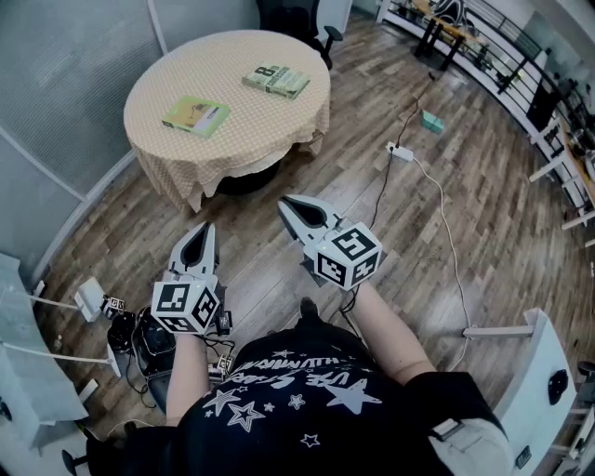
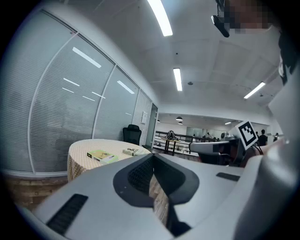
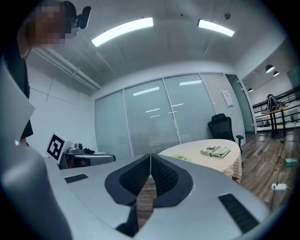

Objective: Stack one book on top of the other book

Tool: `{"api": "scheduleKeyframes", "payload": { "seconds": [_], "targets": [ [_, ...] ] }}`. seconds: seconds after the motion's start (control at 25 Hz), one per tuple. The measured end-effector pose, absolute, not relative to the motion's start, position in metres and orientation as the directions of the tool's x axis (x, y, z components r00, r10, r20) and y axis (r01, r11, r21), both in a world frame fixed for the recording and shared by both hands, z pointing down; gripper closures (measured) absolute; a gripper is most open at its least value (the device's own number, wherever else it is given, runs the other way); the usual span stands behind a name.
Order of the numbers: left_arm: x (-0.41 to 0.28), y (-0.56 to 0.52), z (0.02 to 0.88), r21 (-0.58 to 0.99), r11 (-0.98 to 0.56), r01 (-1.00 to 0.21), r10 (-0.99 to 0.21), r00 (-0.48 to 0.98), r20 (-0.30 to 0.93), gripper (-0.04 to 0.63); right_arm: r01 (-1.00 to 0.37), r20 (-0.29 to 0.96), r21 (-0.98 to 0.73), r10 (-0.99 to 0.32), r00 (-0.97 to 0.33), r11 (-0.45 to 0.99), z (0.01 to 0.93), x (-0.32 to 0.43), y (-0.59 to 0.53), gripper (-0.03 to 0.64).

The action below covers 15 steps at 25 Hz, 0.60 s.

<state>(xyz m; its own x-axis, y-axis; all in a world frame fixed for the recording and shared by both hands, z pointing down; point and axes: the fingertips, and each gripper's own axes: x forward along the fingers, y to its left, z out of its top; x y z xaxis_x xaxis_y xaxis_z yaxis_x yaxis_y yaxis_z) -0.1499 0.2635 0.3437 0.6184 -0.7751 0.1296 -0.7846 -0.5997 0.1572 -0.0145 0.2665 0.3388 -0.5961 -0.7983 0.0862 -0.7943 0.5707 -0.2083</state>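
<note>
where checked cloth drapes the round table, two flat books lie.

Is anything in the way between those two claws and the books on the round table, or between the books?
Nothing visible. Only bare floor lies between the left gripper, the right gripper and the table. The green book and the other book lie apart on its cloth with nothing between.

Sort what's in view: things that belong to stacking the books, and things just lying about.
Belongs to the job:
yellow-green book
green-and-white book
round table under them
left gripper and right gripper, jaws shut, empty

Lying about:
white power strip on the floor
small teal object
black office chair
</note>
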Motion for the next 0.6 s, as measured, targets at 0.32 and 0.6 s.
{"api": "scheduleKeyframes", "payload": {
  "seconds": [0.32,0.6],
  "targets": [
    [-0.154,0.276,0.339,0.14,-0.623,-0.769,-0.76,0.638,0.123,0.586,-0.801,0.093,-0.204,-0.803,-0.588,0.563,0.337,-0.026,0.283,0.586],
    [-0.162,0.286,0.336,0.138,-0.614,-0.777,-0.766,0.629,0.132,0.588,-0.788,0.098,-0.209,-0.79,-0.606,0.579,0.338,-0.037,0.293,0.586]
  ]
}}
